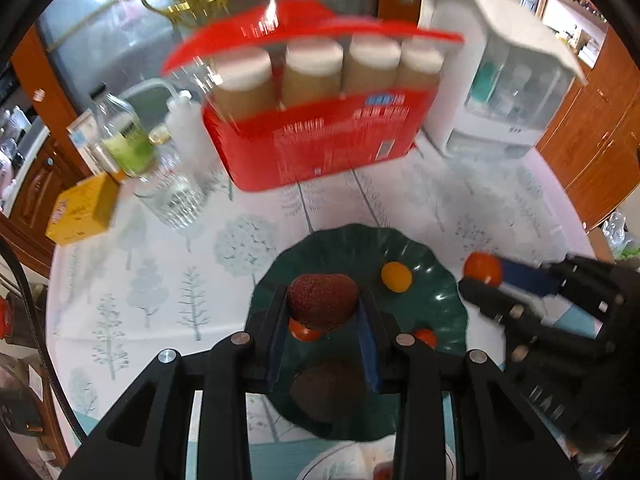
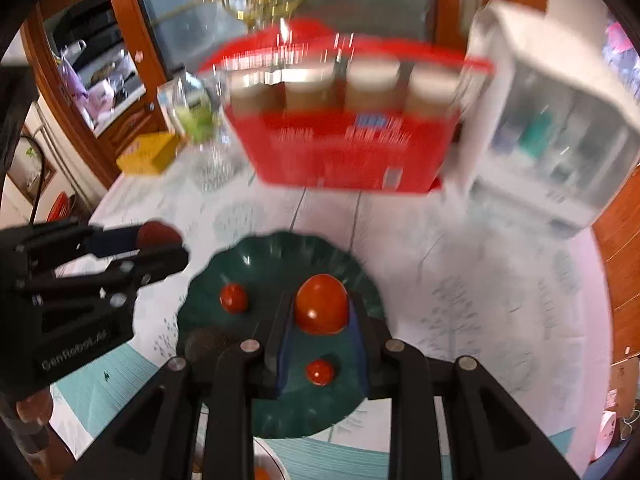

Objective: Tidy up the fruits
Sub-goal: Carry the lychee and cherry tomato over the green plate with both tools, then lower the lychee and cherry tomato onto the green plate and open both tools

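Observation:
A dark green scalloped plate (image 1: 436,312) (image 2: 256,264) lies on the tree-print tablecloth. My left gripper (image 1: 323,307) is shut on a dark red strawberry (image 1: 322,300) above the plate; it shows in the right wrist view (image 2: 158,234) too. My right gripper (image 2: 322,307) is shut on an orange-red tomato (image 2: 321,303), which also shows in the left wrist view (image 1: 483,268) at the plate's right rim. On the plate lie a yellow fruit (image 1: 396,277), small red tomatoes (image 2: 233,298) (image 2: 319,372) and a dark brown round fruit (image 1: 328,392).
A red box of white-capped bottles (image 1: 320,136) stands behind the plate. A white cabinet (image 1: 500,76) is at back right. A glass jar (image 1: 172,196), a green-label bottle (image 1: 124,136) and a yellow box (image 1: 82,210) stand at left. A white bowl (image 1: 352,460) sits at the near edge.

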Demonstrator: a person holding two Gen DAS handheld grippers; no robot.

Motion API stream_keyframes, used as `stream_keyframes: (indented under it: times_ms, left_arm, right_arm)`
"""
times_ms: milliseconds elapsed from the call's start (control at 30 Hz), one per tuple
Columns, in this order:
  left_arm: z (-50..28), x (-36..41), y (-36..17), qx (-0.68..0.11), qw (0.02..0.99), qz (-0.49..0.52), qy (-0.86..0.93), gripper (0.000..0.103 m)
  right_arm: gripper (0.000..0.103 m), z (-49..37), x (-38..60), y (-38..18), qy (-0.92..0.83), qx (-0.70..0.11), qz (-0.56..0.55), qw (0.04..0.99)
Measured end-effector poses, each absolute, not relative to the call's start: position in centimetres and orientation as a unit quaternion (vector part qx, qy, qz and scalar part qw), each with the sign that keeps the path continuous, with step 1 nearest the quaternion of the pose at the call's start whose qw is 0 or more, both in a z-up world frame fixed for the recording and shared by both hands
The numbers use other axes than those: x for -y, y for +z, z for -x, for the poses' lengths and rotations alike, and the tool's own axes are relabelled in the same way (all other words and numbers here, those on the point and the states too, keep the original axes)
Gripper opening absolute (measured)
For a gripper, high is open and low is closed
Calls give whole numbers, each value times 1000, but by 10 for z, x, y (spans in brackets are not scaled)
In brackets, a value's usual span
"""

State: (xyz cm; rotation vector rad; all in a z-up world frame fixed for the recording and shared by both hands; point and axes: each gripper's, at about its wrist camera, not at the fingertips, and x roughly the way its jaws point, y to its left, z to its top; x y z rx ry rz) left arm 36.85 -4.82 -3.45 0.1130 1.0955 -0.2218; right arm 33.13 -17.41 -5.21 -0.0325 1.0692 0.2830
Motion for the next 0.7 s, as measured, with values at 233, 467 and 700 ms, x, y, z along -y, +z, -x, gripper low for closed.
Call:
stream_keyframes:
  times_ms: [233, 467, 700]
  left_arm:
    - [-399, 58, -102, -561, 819, -52, -104, 31]
    - [-411, 62, -148, -586, 801, -60, -106, 31]
    - [-414, 64, -163, -587, 799, -69, -111, 33]
  right_arm:
    - [26, -344, 161, -116, 154, -551, 10, 820]
    - [26, -348, 157, -148, 160, -567, 4, 808]
    - [27, -347, 151, -159, 155, -567, 14, 809]
